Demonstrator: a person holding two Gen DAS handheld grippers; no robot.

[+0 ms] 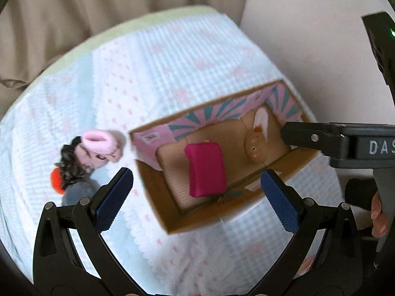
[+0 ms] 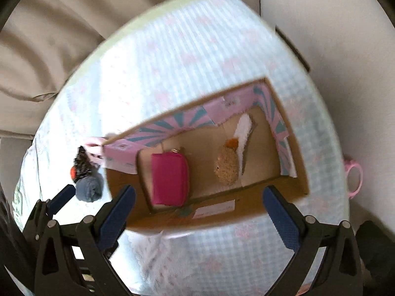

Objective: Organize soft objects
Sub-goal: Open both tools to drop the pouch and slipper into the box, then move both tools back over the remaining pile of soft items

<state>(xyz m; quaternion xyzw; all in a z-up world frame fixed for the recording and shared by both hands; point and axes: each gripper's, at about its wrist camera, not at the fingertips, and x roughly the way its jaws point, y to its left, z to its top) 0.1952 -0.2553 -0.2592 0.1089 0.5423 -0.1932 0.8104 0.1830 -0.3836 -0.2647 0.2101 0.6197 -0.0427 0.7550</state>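
An open cardboard box [image 1: 158, 197] with pink and teal inner walls sits on the table; it also shows in the right wrist view [image 2: 293, 148]. Inside lie a magenta pouch [image 1: 207, 170] [image 2: 169, 178] and a brown plush rabbit [image 1: 256, 145] [image 2: 227, 166]. Left of the box lies a pile: a pink plush [image 1: 101, 145], a dark fuzzy item [image 1: 71, 165] [image 2: 82, 164], an orange piece [image 1: 55, 180] and a grey roll [image 2: 88, 188]. My left gripper [image 1: 197, 190] is open and empty above the box's near edge. My right gripper [image 2: 198, 208] is open and empty, also over the near edge.
The table wears a light blue checked cloth [image 1: 153, 69] with pink bows. Beige curtains [image 1: 74, 5] hang behind, a white wall [image 1: 308, 37] stands to the right. A pink cup handle [image 2: 355, 180] shows past the table's right edge. The right gripper's body [image 1: 345, 143] reaches over the box.
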